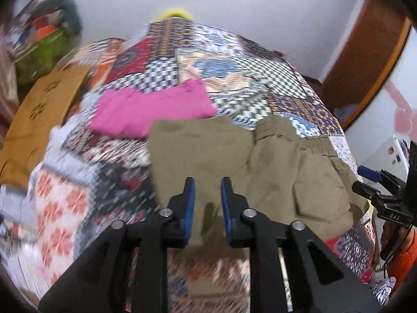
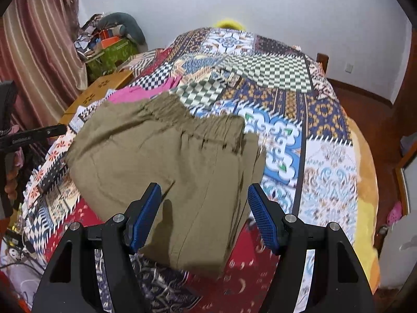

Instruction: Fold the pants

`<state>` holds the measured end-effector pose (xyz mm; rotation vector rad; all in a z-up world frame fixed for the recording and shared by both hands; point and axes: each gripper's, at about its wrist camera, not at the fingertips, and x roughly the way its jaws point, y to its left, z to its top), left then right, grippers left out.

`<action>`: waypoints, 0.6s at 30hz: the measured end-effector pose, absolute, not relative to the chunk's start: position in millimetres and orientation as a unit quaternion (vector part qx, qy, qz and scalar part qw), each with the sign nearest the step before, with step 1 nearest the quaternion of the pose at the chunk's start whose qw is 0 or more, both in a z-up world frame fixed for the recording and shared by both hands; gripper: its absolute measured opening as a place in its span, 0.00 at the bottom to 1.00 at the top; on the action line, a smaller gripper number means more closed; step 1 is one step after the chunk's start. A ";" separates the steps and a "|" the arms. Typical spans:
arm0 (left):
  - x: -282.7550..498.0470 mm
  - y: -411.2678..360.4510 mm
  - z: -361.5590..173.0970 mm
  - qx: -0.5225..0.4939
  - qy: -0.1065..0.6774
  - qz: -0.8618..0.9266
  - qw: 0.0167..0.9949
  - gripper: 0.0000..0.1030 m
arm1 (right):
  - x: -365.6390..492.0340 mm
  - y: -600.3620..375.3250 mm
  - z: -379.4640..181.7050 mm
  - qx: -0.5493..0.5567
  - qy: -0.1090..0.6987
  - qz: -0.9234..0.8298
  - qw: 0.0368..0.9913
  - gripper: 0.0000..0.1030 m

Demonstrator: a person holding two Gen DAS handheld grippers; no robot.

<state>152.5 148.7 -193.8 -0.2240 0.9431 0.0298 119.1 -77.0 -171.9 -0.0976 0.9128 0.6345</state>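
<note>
Olive-khaki pants (image 1: 247, 161) lie folded into a thick stack on the patchwork bedspread (image 1: 234, 65), with the elastic waistband toward the far side. My left gripper (image 1: 208, 182) hovers over the stack's left part; its blue pads stand a narrow gap apart with nothing pinched between them. In the right wrist view the same pants (image 2: 161, 156) fill the middle. Above their near half, my right gripper (image 2: 204, 186) is open wide and holds no cloth. The right gripper's black body (image 1: 385, 193) also shows at the left view's right edge.
A folded pink garment (image 1: 153, 109) lies just beyond the pants on the left. A brown cardboard box (image 1: 39, 114) sits off the bed's left side, with cluttered bags (image 2: 109, 47) and a curtain (image 2: 34, 52) behind. A wooden frame (image 1: 365, 60) stands at right.
</note>
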 end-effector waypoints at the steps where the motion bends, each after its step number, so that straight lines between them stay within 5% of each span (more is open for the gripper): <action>1: 159.2 144.1 -195.8 -0.101 0.456 0.007 0.884 0.24 | 123.4 -75.4 -171.8 -0.046 0.433 0.302 0.848 0.62; 9: 226.8 140.4 -236.5 -0.093 0.502 -0.012 0.860 0.24 | 160.2 -56.2 -186.5 -0.040 0.447 0.322 0.833 0.51; 18: 236.4 170.5 -250.2 -0.045 0.498 0.035 0.865 0.24 | 176.2 -66.6 -206.3 -0.033 0.477 0.314 0.820 0.51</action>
